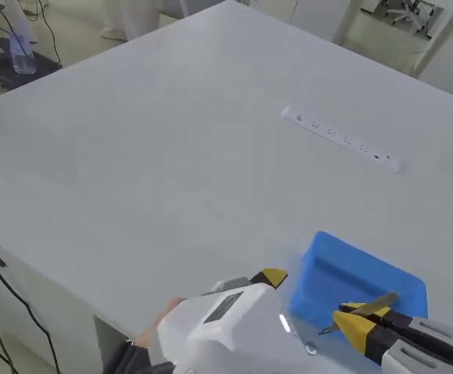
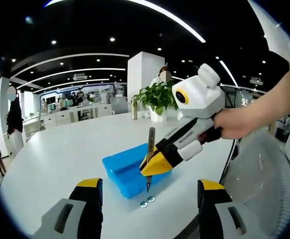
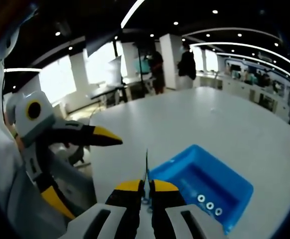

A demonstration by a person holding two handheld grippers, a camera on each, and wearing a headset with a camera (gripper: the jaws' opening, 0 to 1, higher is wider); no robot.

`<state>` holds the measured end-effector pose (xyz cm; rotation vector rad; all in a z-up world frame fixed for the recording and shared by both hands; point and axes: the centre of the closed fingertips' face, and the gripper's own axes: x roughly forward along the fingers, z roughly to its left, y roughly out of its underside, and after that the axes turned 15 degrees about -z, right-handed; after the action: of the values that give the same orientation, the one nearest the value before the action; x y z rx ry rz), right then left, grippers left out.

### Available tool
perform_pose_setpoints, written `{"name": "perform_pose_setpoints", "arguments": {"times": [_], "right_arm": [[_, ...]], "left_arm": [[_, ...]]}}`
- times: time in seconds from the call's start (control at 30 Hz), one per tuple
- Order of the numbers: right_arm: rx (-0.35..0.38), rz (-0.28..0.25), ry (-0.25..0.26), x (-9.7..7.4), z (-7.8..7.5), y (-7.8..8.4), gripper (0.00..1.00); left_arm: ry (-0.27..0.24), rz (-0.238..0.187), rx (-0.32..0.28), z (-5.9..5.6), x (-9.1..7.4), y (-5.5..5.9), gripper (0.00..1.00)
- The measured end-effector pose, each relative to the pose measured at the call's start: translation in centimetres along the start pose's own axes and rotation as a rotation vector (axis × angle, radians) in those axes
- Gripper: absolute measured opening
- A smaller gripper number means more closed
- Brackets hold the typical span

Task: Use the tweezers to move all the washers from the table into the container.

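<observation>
Tweezers [image 2: 150, 144] pinched in right gripper [image 3: 146, 185], tip just above washers [image 2: 147, 201]; left gripper [image 2: 150, 186] jaws wide, empty.

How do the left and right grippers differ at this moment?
The left gripper's jaws stand wide apart and hold nothing; the right gripper's jaws are shut on the tweezers. The right gripper aims the tweezers down at two washers on the table beside the blue container; the left gripper merely faces that spot, touching nothing. Both have yellow-tipped black jaws.
</observation>
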<state>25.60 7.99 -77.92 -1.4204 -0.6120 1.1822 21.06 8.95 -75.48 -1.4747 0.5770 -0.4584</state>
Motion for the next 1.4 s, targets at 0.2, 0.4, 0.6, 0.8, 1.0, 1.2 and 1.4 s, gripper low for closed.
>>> {"name": "perform_pose_setpoints", "arguments": {"times": [0.2, 0.4, 0.6, 0.8, 1.0, 1.2, 1.4], "right_arm": [[0.005, 0.017, -0.005, 0.4, 0.0, 0.9, 0.03], [0.019, 0.021, -0.002, 0.4, -0.3, 1.6, 0.03], [0.023, 0.044, -0.002, 0.6, -0.2, 2.4, 0.03], [0.026, 0.055, 0.008, 0.8, -0.3, 2.8, 0.03], [0.021, 0.065, 0.006, 0.8, -0.4, 3.1, 0.03], [0.013, 0.079, 0.001, 0.9, -0.4, 3.6, 0.03], [0.003, 0.093, -0.001, 0.9, -0.6, 4.0, 0.03]], "left_arm": [[-0.001, 0.003, -0.001, 0.0, 0.0, 0.1, 0.78], [-0.003, 0.005, -0.001, 0.1, 0.0, 0.1, 0.78], [-0.002, 0.008, -0.001, 0.1, 0.0, 0.2, 0.78], [-0.002, 0.008, -0.002, 0.1, 0.0, 0.2, 0.78], [-0.001, 0.008, -0.002, 0.0, 0.1, 0.2, 0.78], [-0.002, 0.011, 0.003, 0.1, 0.1, 0.3, 0.78], [-0.001, 0.010, 0.004, 0.0, 0.1, 0.2, 0.78]]}}
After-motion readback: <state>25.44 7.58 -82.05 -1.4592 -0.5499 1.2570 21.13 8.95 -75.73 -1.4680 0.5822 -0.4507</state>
